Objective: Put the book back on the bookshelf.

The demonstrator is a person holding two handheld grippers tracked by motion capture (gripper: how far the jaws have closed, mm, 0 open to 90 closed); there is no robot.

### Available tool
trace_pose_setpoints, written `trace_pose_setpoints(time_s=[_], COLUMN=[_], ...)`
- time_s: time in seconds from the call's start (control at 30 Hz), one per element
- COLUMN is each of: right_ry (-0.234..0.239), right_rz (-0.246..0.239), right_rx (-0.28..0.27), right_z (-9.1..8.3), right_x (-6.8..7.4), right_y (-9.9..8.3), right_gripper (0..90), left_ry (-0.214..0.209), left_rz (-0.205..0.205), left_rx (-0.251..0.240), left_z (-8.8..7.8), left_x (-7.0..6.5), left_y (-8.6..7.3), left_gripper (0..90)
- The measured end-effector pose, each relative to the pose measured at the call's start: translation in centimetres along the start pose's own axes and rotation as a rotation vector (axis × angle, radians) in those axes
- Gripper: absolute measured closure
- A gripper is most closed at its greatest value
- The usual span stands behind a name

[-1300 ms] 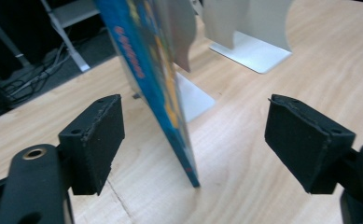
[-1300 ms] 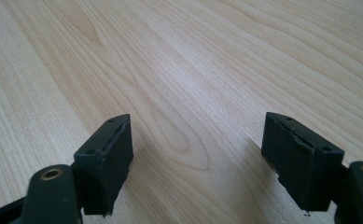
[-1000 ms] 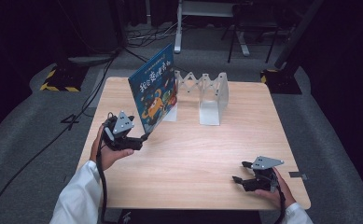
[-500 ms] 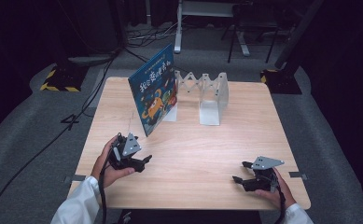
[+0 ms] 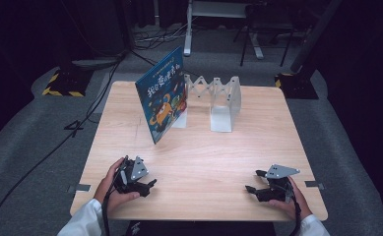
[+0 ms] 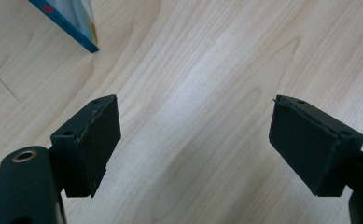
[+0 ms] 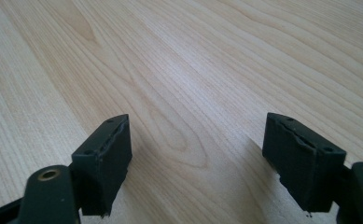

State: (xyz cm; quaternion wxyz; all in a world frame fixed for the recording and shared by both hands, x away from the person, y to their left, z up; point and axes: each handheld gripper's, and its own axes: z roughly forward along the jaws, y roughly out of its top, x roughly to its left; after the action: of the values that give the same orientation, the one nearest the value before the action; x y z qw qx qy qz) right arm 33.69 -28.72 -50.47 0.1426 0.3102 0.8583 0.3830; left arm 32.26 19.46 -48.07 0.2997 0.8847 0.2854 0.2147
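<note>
Both the left hand-held gripper and right hand-held gripper are released; the book is cut off at the frame's edge

Bare worktop around both tongs, obstacles only at the far side

Between the left tongs and the right tongs the worktop lies free. Ahead of the left tongs a leaning book blocks the way; the white folding rack stands just beside it, well apart from both tongs.
</note>
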Motion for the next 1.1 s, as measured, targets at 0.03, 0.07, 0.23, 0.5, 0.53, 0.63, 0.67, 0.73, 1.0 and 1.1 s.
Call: trace_pose_setpoints(time_s=[0.03, 0.07, 0.23, 0.5, 0.53, 0.63, 0.67, 0.73, 1.0, 1.1], right_ry=[0.000, -0.001, -0.001, -0.006, -0.005, -0.007, -0.008, -0.006, -0.007, -0.007], right_rz=[0.000, 0.002, 0.003, 0.004, 0.004, 0.004, 0.004, 0.005, 0.002, 0.003], right_rx=[0.000, 0.000, -0.001, 0.000, -0.002, 0.000, -0.001, -0.002, 0.000, 0.001], right_z=[0.0, 0.0, 0.0, 0.0, 0.0, 0.0, 0.0, 0.0, 0.0, 0.0], right_x=[0.0, 0.0, 0.0, 0.1, 0.0, 0.1, 0.1, 0.1, 0.0, 0.1], right_y=[0.0, 0.0, 0.0, 0.0, 0.0, 0.0, 0.0, 0.0, 0.0, 0.0], right_gripper=[24.5, 24.5, 24.5, 24.4, 24.4, 24.4, 24.2, 24.2, 24.2, 24.0], left_ry=[-0.004, -0.014, -0.035, -0.099, -0.114, -0.123, -0.129, -0.130, -0.131, -0.130], left_rz=[0.003, -0.001, -0.025, -0.143, -0.163, -0.193, -0.191, -0.184, -0.189, -0.190], left_rx=[0.005, 0.008, 0.020, -0.020, -0.027, -0.027, -0.028, -0.027, -0.030, -0.028], left_z=[0.1, 0.1, 0.4, 0.1, 0.1, 0.0, -0.1, -0.2, -0.3, -0.3], left_x=[-0.1, -0.2, -0.5, 0.0, 0.1, 0.4, 0.4, 0.5, 0.5, 0.5], left_y=[-0.2, -0.5, -1.6, -3.2, -3.4, -3.9, -4.0, -4.1, -4.3, -4.3], left_gripper=[17.0, 17.0, 17.1, 16.9, 16.9, 16.3, 16.3, 16.3, 16.2, 15.7])
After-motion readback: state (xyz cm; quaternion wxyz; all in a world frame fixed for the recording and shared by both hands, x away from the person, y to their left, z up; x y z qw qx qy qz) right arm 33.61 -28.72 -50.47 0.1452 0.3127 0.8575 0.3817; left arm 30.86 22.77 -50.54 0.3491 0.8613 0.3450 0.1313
